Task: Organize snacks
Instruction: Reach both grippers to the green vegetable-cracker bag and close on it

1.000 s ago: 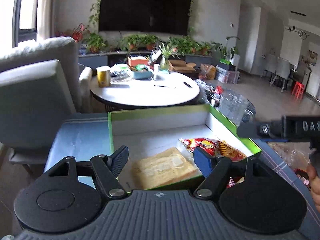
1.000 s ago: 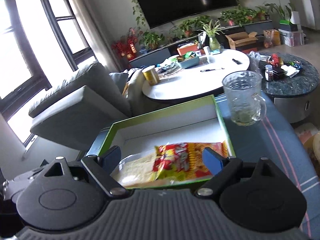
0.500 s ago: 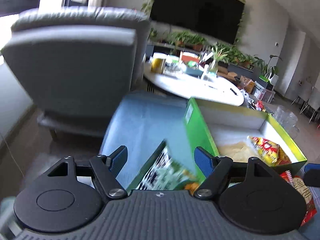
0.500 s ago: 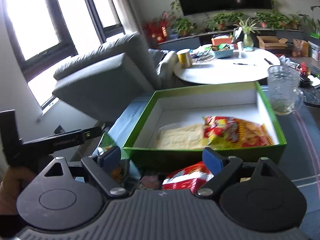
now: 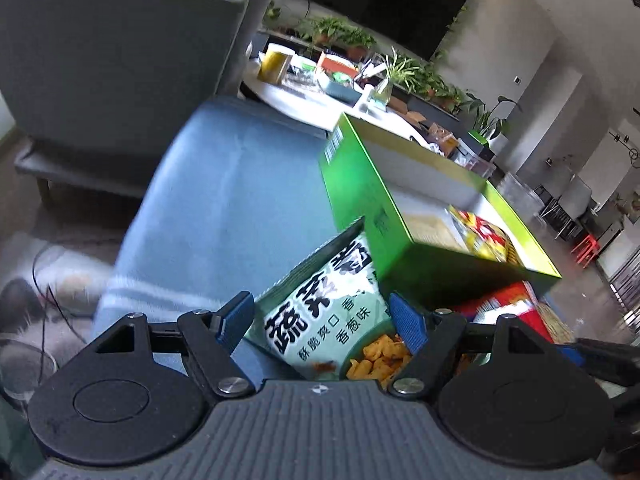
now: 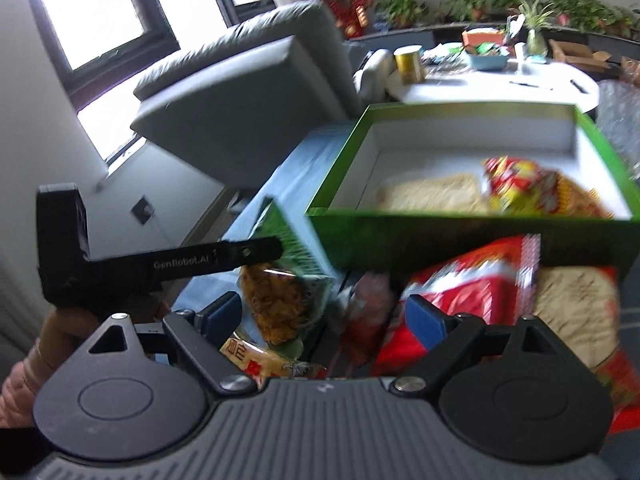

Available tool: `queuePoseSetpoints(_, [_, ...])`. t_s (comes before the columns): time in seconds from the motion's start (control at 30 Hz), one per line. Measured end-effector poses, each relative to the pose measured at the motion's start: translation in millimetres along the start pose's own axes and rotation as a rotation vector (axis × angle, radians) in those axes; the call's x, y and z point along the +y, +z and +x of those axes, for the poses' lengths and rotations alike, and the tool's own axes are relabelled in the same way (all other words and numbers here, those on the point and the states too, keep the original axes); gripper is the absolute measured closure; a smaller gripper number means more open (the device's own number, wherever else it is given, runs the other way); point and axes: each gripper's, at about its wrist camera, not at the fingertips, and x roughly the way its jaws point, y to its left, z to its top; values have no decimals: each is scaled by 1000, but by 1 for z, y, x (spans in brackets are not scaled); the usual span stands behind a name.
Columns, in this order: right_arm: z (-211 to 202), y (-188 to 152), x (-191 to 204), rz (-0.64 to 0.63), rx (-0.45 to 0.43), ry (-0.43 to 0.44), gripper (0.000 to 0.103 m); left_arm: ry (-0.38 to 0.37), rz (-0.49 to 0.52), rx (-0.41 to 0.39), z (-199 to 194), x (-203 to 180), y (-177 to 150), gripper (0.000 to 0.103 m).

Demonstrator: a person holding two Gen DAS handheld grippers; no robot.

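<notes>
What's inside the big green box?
Inside the green box lie a pale flat snack packet and a red and yellow snack bag. Its near wall hides the front of the floor.

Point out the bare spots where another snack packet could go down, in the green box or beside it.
Inside the green box, the white floor along the far wall and left wall is bare; the pale packet and yellow-red packet fill the near right. The blue cloth left of the box, toward the grey armchair, is open. In front of the box, packets crowd together.

Grey armchair [image 6: 248,92], bright windows [image 6: 84,12], round white table [image 6: 500,84]
</notes>
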Motion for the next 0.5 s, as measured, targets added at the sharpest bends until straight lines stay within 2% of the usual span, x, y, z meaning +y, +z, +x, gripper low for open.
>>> queuePoseSetpoints(0.17, [9,-14,8,-1,53,5,8,-9,-66,-1,-12,3,-15,32])
queuePoseSetpoints(0.27, [15,-17,11,17,86,14,8,-17,-63,5,-16,2,-17,32])
queuePoseSetpoints(0.4, [23,-17,13,46,83,-23,8,-29,-61,14,-21,0,-20,32])
queuePoseSetpoints(0.5, [22,-18,8,69,91,-15,8,-55,-60,20,-25,2,-18,32])
